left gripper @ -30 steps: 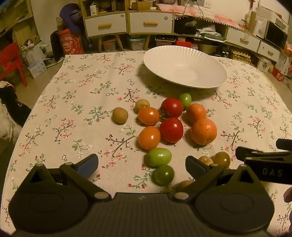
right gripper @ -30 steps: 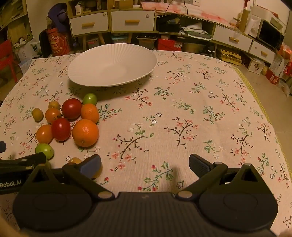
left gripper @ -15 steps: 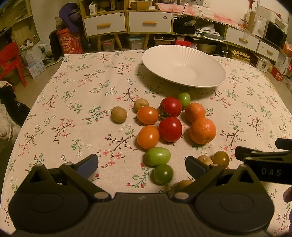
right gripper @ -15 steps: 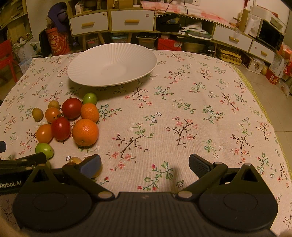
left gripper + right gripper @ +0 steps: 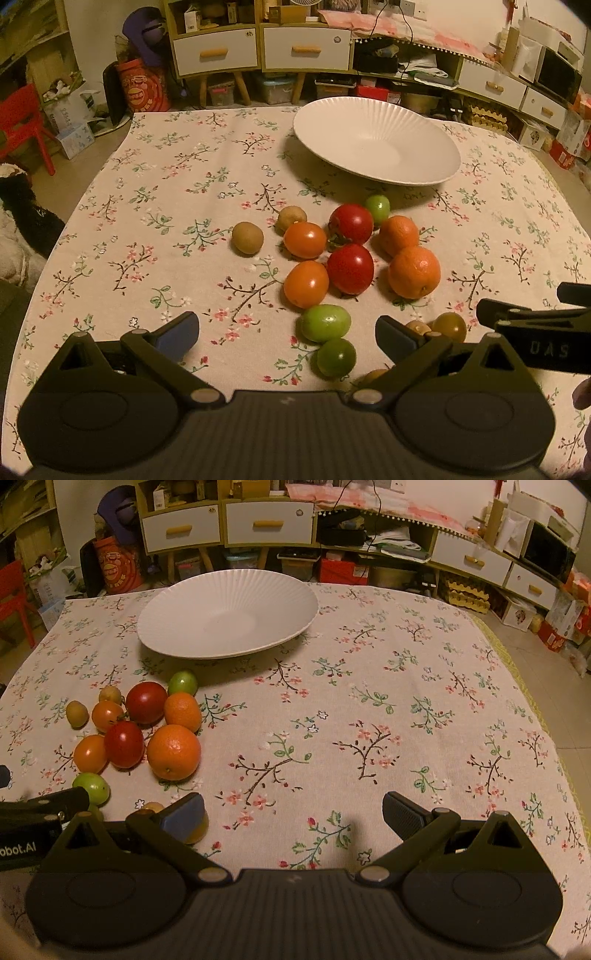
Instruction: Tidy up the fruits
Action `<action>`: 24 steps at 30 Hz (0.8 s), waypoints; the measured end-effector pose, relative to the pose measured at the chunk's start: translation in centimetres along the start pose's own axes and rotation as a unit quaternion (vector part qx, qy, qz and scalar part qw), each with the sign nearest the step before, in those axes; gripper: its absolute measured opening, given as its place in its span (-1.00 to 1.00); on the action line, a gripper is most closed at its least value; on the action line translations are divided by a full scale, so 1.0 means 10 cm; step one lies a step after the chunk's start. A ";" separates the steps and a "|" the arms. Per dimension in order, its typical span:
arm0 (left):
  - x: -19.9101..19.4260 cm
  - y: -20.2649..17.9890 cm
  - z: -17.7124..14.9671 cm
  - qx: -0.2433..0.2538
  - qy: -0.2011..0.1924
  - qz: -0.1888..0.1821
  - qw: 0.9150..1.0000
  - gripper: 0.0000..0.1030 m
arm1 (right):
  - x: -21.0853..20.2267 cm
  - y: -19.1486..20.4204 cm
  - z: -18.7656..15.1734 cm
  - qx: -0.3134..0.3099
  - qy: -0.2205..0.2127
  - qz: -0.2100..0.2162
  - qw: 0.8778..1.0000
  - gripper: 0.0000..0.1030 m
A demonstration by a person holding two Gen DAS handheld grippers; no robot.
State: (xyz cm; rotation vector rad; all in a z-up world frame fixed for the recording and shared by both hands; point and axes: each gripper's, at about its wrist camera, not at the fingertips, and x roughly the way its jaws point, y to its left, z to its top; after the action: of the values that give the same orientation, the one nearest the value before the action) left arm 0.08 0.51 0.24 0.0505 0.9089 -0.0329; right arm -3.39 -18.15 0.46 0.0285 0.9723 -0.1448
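A cluster of fruit lies on the flowered tablecloth: two red tomatoes (image 5: 350, 268), two orange tomatoes (image 5: 306, 284), two oranges (image 5: 414, 272), green tomatoes (image 5: 325, 322), kiwis (image 5: 247, 237) and small brown fruits (image 5: 449, 326). A white ribbed plate (image 5: 376, 146) stands empty behind them. My left gripper (image 5: 286, 332) is open, low over the near edge of the cluster, with a green tomato between its fingers' line but untouched. My right gripper (image 5: 293, 808) is open over bare cloth, right of the oranges (image 5: 173, 751); the plate (image 5: 227, 618) is far left.
The table's right edge (image 5: 554, 738) drops to a tiled floor. Drawers and shelves (image 5: 258, 48) line the far wall, and a red chair (image 5: 22, 122) stands at the left. Each gripper's black body shows at the other view's side edge.
Both grippers have hardly moved; the left view has crept slightly back, so the fruit sits a touch higher in the frame. Nothing was grasped or released.
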 end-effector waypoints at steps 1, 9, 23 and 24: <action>0.00 0.01 -0.01 0.000 0.000 0.000 1.000 1.00 | 0.00 0.01 0.00 -0.003 -0.002 0.002 1.000 1.00; 0.01 0.06 0.02 0.011 0.000 -0.011 1.000 1.00 | -0.06 0.01 0.03 -0.012 -0.022 0.020 0.999 1.00; 0.19 0.33 0.12 0.028 -0.002 -0.056 0.998 1.00 | 0.00 0.09 0.09 -0.083 -0.038 0.123 0.988 1.00; 0.19 0.35 0.11 0.024 -0.006 -0.071 0.997 1.00 | 0.01 0.09 0.08 -0.084 -0.036 0.129 0.987 1.00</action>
State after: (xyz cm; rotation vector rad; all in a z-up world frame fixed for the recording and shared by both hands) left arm 2.26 3.93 -0.44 0.0297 0.8982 -0.1864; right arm -2.58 -17.31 0.82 -0.0062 0.8981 0.1738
